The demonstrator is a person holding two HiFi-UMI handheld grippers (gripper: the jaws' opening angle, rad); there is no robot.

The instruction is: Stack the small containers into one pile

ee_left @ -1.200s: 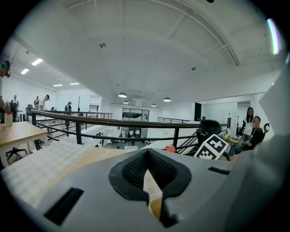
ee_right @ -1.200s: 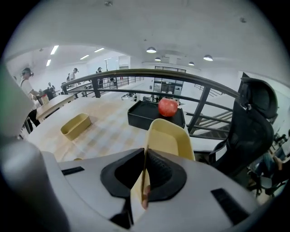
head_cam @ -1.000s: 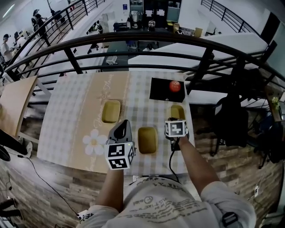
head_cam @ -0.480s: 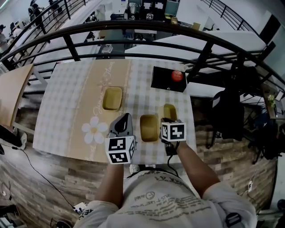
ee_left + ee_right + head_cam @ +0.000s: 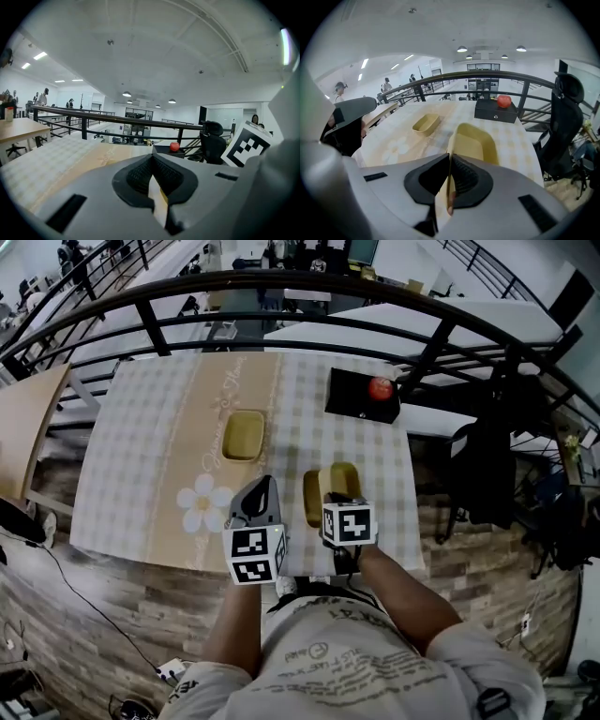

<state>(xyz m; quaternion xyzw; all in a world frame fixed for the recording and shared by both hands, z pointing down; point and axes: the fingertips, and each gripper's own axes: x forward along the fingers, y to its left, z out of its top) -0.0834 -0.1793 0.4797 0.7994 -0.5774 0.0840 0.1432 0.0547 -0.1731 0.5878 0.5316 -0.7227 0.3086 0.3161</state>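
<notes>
Gripping yellow container (image 5: pixel 472 143) by near rim, right gripper (image 5: pixel 449 180) holds it just beside second container (image 5: pixel 311 499), near table (image 5: pixel 141 446) front edge. Long axis points away from gripper. Third container (image 5: pixel 244 435) farther back. All three empty. Left gripper (image 5: pixel 152 176) jaws together, nothing between.

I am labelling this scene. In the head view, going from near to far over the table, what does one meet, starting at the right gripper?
Right gripper, yellow container held in its jaws, lone yellow container, black box with red apple on it.
</notes>
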